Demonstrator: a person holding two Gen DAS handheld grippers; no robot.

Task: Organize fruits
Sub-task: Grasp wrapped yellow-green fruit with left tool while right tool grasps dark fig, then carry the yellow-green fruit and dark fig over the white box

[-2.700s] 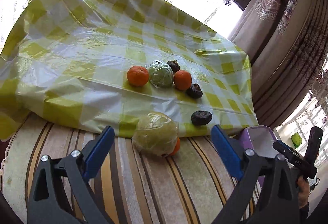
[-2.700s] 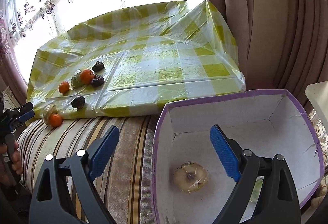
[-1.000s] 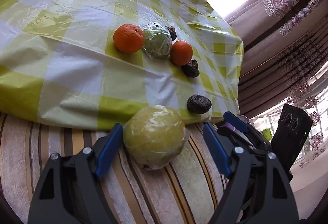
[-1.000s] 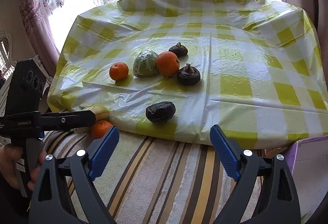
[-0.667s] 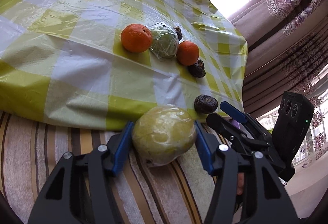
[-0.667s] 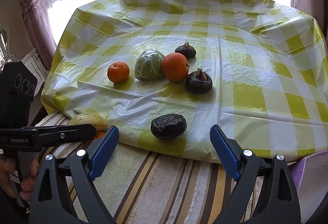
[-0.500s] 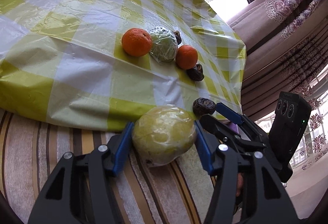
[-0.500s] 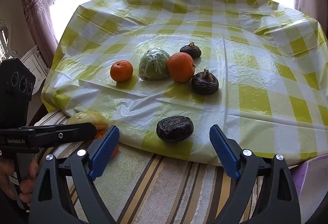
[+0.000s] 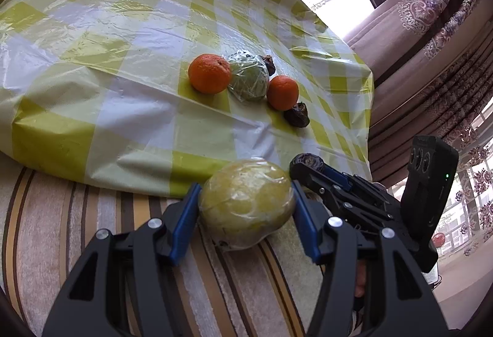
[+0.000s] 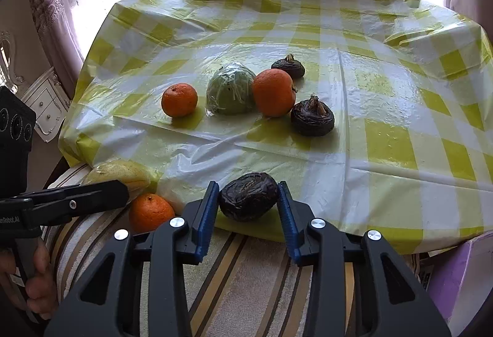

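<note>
My left gripper point(image 9: 245, 213) is shut on a plastic-wrapped yellow fruit point(image 9: 246, 203), at the near edge of the yellow checked cloth point(image 9: 107, 65). My right gripper point(image 10: 248, 209) is shut on a wrinkled dark fruit point(image 10: 248, 195) at the cloth's front edge. The wrapped yellow fruit also shows in the right wrist view point(image 10: 118, 173), pinched by the left gripper point(image 10: 101, 198). On the cloth lie two oranges point(image 10: 179, 99) point(image 10: 274, 92), a wrapped green fruit point(image 10: 231, 88) and two dark bulbs point(image 10: 312, 116) point(image 10: 288, 65). A third orange point(image 10: 151, 212) lies on the striped cushion.
The striped cushion point(image 10: 246, 290) runs under both grippers. A purple box's corner point(image 10: 456, 272) is at the lower right. Curtains point(image 9: 431, 44) and a bright window stand behind the cloth. A white cabinet point(image 10: 46, 102) is at the far left.
My left gripper closed on the wrapped yellow fruit. My right gripper swung from the purple box to the cloth's edge and closed on the wrinkled dark fruit.
</note>
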